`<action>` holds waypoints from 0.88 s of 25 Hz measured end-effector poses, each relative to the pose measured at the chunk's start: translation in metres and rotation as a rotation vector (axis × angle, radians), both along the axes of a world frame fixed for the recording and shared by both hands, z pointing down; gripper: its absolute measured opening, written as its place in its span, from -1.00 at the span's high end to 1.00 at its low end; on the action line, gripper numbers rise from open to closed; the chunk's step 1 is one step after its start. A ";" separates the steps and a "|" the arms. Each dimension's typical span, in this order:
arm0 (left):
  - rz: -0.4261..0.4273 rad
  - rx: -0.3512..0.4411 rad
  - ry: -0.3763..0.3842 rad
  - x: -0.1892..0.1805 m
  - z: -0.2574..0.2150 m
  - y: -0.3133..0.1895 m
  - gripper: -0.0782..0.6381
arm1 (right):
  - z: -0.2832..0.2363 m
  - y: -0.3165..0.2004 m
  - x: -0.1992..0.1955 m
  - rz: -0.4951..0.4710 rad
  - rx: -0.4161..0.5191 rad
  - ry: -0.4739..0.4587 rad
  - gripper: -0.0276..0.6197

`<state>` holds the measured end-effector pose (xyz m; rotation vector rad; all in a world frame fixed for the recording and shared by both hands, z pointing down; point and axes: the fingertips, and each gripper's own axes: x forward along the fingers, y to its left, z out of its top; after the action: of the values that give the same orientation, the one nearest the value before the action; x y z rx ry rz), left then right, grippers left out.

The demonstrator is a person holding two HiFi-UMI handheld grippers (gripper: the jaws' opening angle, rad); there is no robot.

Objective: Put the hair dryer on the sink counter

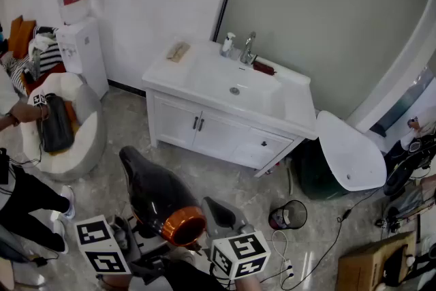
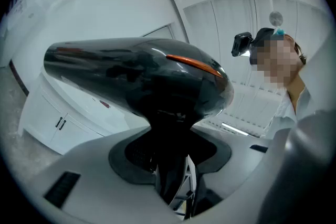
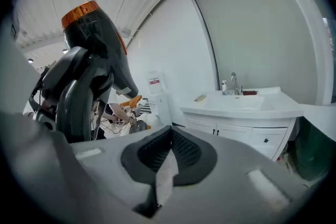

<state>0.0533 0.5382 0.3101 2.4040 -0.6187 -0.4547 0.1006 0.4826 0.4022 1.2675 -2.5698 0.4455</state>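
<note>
Head view, lower centre: the left claw (image 2: 173, 186) pinches the black hair dryer (image 1: 153, 191) by its handle (image 2: 167, 134). The barrel apparently points toward the upper left of the frame, and the orange rear ring (image 1: 182, 225) is nearest the camera. The right claw (image 3: 163, 165), just beside it at lower right, is pressed together and holds nothing. The white sink worktop (image 1: 178, 73) lies upper centre, well apart from the dryer.

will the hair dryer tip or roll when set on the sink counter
Likely top-heavy: the hair dryer has a bulky body over the narrow handle the left gripper holds, so upright it may tip. Its glossy rounded shell could slide on the sink counter.
</note>
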 end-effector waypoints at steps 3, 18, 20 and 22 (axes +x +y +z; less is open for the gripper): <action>0.000 0.000 0.000 0.002 -0.004 -0.004 0.29 | -0.003 -0.005 0.003 0.009 -0.006 -0.010 0.92; 0.002 -0.001 0.002 0.003 -0.004 -0.005 0.29 | -0.002 -0.007 0.006 0.024 -0.017 -0.016 0.92; 0.002 0.000 0.001 0.002 -0.004 -0.005 0.29 | -0.001 -0.006 0.005 0.022 -0.018 -0.015 0.92; 0.002 0.000 0.001 0.002 -0.004 -0.005 0.29 | -0.002 -0.006 0.005 0.022 -0.018 -0.015 0.92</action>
<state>0.0552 0.5337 0.3058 2.4041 -0.6162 -0.4558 0.1060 0.4763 0.4006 1.2922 -2.5606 0.4831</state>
